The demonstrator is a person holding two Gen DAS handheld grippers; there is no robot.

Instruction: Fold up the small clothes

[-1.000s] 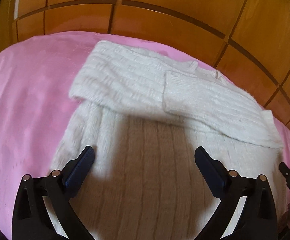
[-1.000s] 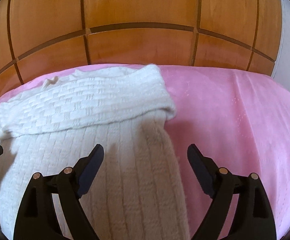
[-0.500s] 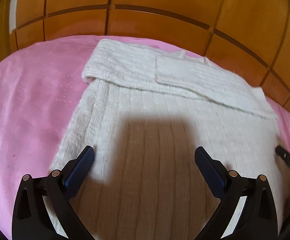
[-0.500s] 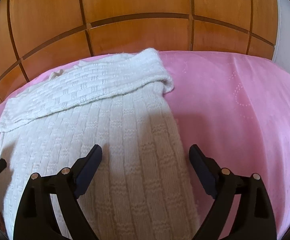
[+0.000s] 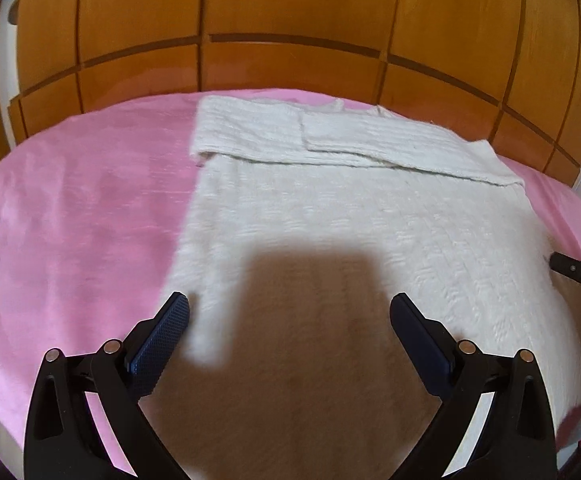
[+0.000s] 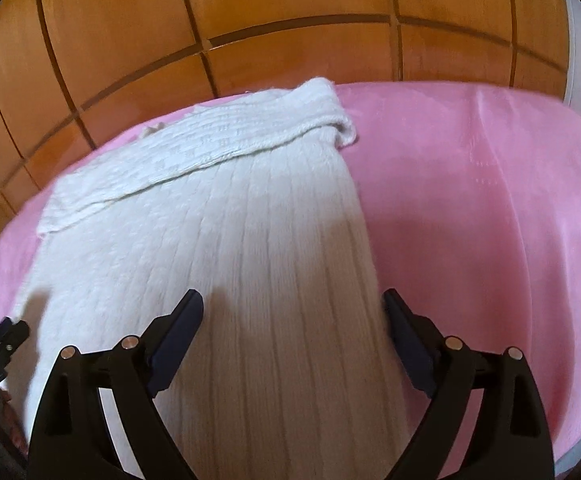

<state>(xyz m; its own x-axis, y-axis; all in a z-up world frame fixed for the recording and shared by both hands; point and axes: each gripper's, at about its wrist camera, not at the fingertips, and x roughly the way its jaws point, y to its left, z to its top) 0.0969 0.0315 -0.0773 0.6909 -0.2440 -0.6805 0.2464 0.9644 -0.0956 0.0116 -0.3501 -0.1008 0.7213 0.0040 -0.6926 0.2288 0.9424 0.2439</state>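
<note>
A white knitted sweater (image 5: 350,216) lies flat on a pink blanket (image 5: 70,208), with both sleeves folded across its far end. It also shows in the right wrist view (image 6: 226,232). My left gripper (image 5: 289,312) is open and empty, above the sweater's near left part. My right gripper (image 6: 292,308) is open and empty, above the sweater's near right edge. The tip of the right gripper shows at the right edge of the left wrist view (image 5: 574,272).
A wooden panelled wall (image 5: 290,20) stands right behind the far edge of the blanket. Bare pink blanket lies left of the sweater in the left wrist view and right of it in the right wrist view (image 6: 490,208).
Both grippers have pulled back toward the sweater's near end and risen, so more of the sweater and blanket shows. Both stay open. The sweater has not moved.
</note>
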